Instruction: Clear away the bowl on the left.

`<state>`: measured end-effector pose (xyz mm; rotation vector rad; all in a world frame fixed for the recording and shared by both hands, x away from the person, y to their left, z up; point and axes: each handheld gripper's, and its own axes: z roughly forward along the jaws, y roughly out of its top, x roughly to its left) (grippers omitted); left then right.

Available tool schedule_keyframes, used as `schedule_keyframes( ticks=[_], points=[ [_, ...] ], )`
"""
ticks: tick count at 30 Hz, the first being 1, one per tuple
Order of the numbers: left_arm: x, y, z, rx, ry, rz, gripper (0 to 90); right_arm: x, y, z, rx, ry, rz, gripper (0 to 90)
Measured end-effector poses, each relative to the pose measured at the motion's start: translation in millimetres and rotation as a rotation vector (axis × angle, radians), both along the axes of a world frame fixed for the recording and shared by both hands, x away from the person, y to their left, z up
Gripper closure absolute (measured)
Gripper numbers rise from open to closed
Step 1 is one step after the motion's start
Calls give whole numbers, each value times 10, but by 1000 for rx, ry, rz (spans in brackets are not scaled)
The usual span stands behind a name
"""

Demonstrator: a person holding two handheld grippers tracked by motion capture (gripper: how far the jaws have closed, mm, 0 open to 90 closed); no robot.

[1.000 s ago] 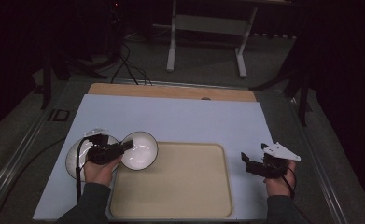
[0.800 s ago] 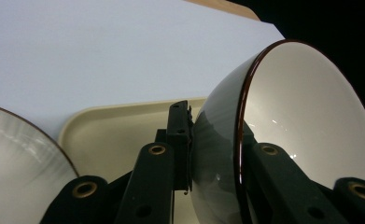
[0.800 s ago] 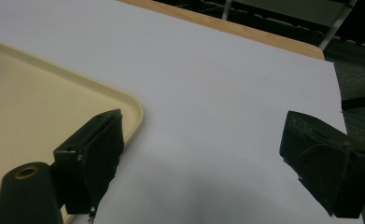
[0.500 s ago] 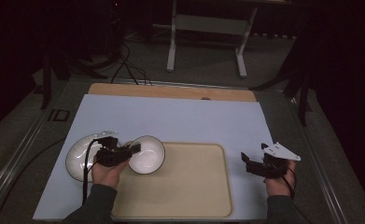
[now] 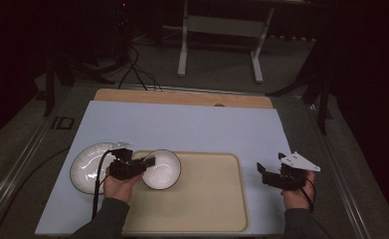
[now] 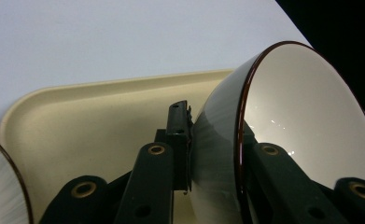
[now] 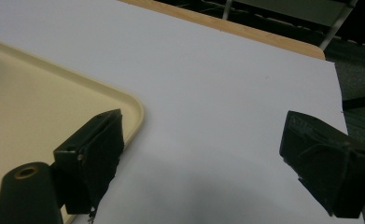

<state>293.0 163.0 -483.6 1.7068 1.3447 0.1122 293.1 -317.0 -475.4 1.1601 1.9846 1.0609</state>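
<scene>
Left claw (image 5: 149,162) is clamped on the rim of the white round bowl with a dark rim (image 5: 160,169); in the left gripper view one black jaw presses on the outer wall of this bowl (image 6: 283,140) and the other jaw sits inside it. Right claw (image 5: 260,172) has its jaws well apart and holds nothing; in the right gripper view the right claw (image 7: 201,163) hangs over the bare sheet, just beside the corner of the tray.

After this, from largest to smallest: the pale blue rectangular sheet covering the surface (image 5: 182,127) has a wooden edge at its 12 o'clock side. The beige rectangular plastic tray (image 5: 207,199) lies at the 6 o'clock part of the sheet. The white round plate with a dark rim (image 5: 85,167) lies on the sheet at 9 o'clock of the tray, just beside it. The bowl is over the tray's 10 o'clock corner, tilted, with its opening turned away from the left hand (image 5: 116,185). The right hand (image 5: 295,193) is at 3 o'clock of the tray.
</scene>
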Motion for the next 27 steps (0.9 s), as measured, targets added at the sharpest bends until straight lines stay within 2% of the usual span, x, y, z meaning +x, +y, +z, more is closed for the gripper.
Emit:
schedule_keyframes(
  ticks=[27],
  points=[
    [21, -192, -142, 53, 45, -48, 774, -2, 0, 1, 1, -1, 1, 132]
  ],
)
